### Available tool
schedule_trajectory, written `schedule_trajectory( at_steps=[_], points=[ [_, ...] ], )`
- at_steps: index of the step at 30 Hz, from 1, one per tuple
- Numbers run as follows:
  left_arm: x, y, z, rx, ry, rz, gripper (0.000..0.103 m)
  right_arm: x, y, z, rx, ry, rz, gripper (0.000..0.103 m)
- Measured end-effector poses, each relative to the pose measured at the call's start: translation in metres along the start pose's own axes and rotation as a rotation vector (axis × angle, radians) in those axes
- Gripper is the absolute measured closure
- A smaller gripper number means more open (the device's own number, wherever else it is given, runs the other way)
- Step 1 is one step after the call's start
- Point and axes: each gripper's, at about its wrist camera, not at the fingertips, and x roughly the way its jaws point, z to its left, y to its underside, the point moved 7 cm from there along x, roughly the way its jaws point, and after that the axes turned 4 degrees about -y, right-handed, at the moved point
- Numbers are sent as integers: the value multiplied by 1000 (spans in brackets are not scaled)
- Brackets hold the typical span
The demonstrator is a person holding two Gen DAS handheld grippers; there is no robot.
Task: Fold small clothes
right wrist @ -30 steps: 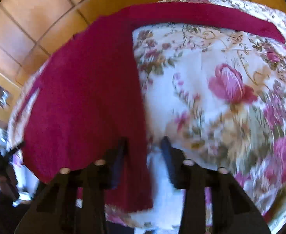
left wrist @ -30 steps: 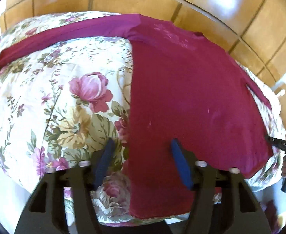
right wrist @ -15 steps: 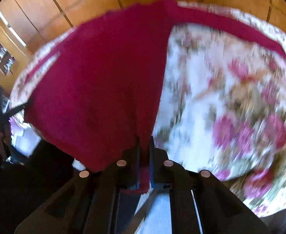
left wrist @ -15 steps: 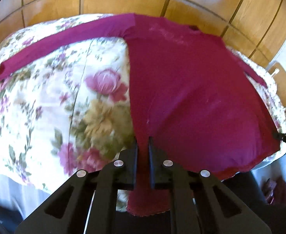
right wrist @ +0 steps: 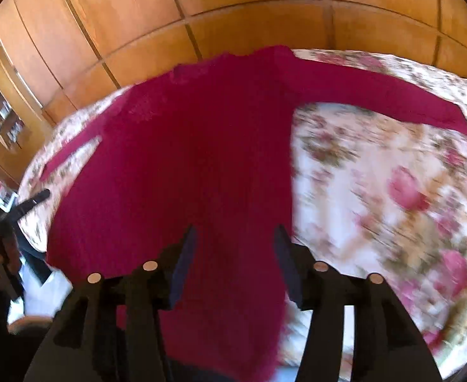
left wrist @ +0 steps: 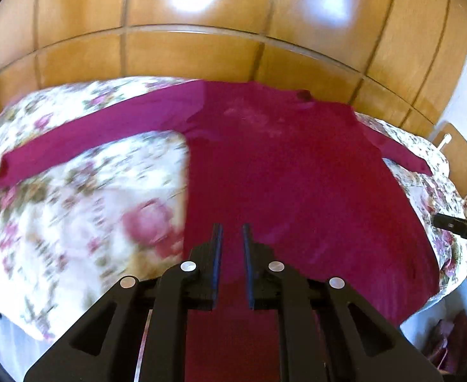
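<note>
Lies spread flat, front up, on the floral bedspread (left wrist: 74, 207): magenta long-sleeved top (left wrist: 297, 175), both sleeves out to the sides, hem nearest the cameras.

Left tongs (left wrist: 232, 232): narrow, pinching the hem near its left corner. Right tongs (right wrist: 233, 238): opening, about half wide, with cloth of the top between the jaws but no pad pressing on it.

Risks from here:
- Likely to drop the right side of the hem while the left side stays lifted, with only one pair of tongs gripping; would leave a skewed, diagonal fold.
- Could drag the whole top toward the near edge of the bed if pulled from the left alone; hem already hanging over that edge.
- Could catch a fold of bedspread along with the hem on any re-grip, both being soft and lying in touch.
- Hard to judge the exact grip depth, given the motion blur in both views.

Room to move: plenty of bare bedspread left and right of the body of the top, crossed only by the outstretched left sleeve (left wrist: 90, 143) and right sleeve (right wrist: 377, 95). Bounded at the far side by wood panelling (left wrist: 201, 47), just behind the collar, so little spare room beyond the neckline. Open in front, off the near edge of the bed.
</note>
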Motion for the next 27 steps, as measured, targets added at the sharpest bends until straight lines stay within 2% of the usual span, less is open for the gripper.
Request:
schedule_trajectory(
  at_steps=[2, 4, 6, 7, 9, 11, 12, 13, 14, 15, 18, 21, 24, 27],
  points=[
    [13, -1, -10, 24, -15, 9, 93, 19, -6, 12, -15, -2, -1, 52],
    [34, 8, -15, 34, -50, 54, 93, 39, -6, 15, -3, -1, 19, 52],
    [52, 21, -9, 37, -112, 115, 93, 55, 0, 4, -4, 73, 55, 52],
    [58, 31, -1, 5, -115, 139, 93, 62, 5, -4, 5, 87, 74, 52],
    [54, 35, 7, -56, -70, 113, 93, 58, 9, -9, 17, 47, 43, 52],
    [51, 34, 10, -77, -60, 120, 93, 56, 10, -10, 3, 45, 45, 51],
    [50, 31, 9, -87, -56, 120, 87, 56, 11, -10, -7, 49, 46, 50],
    [48, 26, 6, -89, -44, 113, 77, 58, 9, -7, -8, 48, 48, 46],
    [44, 20, 2, -88, -32, 92, 55, 58, 8, -6, -7, 42, 51, 43],
    [38, 12, -2, -84, -31, 58, 42, 58, 5, -6, -3, 39, 54, 42],
    [32, -8, -21, -40, -23, -2, 38, 52, -6, -3, 32, 8, 34, 40],
    [45, -22, -42, 20, -17, -7, 38, 37, -22, -12, 84, -13, -28, 38],
    [62, -20, -60, 66, -12, 14, 38, 24, -41, -44, 196, -1, -98, 38],
    [78, -9, -71, 107, -23, 53, 38, 18, -59, -102, 381, 18, -168, 38]
  ],
)
